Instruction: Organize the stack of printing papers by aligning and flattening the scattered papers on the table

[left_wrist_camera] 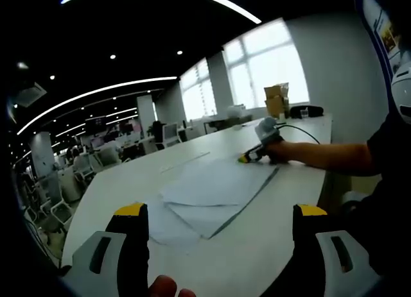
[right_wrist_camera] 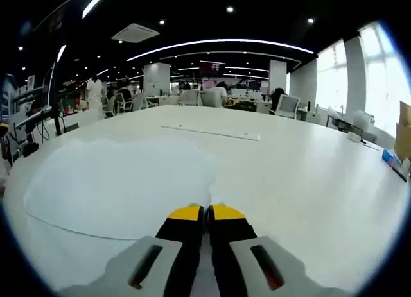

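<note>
Papers fanned, still to square

Office room around us, long white table [left_wrist_camera: 257, 246] below. Papers [left_wrist_camera: 215, 191] lie skewed mid-table. We hold the left gripper [left_wrist_camera: 221, 213] jaws wide apart; right gripper [right_wrist_camera: 205, 213] jaws closed, tips at the sheets' far edge. We should nudge edges inward gently, then press flat.

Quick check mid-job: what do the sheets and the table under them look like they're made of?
The sheets look like thin matte printing paper: pale, flat, with sharp straight edges and overlapping corners. The table looks like a smooth white laminate or painted board with a slight sheen, since it softly reflects the window light; the exact material is uncertain. The right hand-held gripper, jaws together, sits at the paper's edge.
</note>
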Action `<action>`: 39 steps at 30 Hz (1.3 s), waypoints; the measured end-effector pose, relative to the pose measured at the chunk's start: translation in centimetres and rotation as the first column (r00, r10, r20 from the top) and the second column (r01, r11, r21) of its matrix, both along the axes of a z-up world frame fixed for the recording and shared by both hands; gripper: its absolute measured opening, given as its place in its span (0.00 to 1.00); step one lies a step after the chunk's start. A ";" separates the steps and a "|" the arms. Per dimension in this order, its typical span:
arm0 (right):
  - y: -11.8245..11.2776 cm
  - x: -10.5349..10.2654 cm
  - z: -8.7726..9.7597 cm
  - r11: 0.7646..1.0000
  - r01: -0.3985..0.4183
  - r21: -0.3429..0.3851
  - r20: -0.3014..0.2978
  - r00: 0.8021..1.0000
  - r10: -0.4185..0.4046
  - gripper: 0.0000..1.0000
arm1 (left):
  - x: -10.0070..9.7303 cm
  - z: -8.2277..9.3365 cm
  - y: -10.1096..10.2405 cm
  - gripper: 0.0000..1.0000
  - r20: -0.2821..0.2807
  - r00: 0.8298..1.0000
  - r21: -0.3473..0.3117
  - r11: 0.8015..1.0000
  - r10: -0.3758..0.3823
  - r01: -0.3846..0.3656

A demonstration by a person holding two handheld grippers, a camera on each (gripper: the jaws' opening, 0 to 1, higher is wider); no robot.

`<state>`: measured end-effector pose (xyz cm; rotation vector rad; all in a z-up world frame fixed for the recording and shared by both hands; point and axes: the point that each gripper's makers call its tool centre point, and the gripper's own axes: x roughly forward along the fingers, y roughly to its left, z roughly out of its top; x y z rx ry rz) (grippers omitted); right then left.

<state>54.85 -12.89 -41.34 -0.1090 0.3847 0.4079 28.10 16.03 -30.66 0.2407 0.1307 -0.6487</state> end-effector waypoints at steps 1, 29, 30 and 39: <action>0.0 0.0 0.0 1.000 0.002 -0.003 0.002 1.000 -0.002 0.00 | 0.0 0.0 0.0 0.95 -0.001 1.000 0.001 1.000 0.000 0.000; 1.6 -1.4 8.1 0.998 -0.032 -0.054 0.351 0.935 0.049 0.00 | 0.1 -0.1 0.1 0.95 -0.004 1.000 0.006 1.000 0.000 0.000; 1.5 -1.4 8.5 0.999 -0.031 -0.041 0.364 0.931 0.044 0.00 | 0.2 0.0 0.1 0.95 -0.004 1.000 0.008 1.000 0.001 -0.001; 2.2 -3.8 14.2 0.994 -0.093 0.053 0.478 0.876 0.056 0.00 | 0.4 1.0 0.6 0.95 0.015 1.000 0.001 1.000 0.018 -0.018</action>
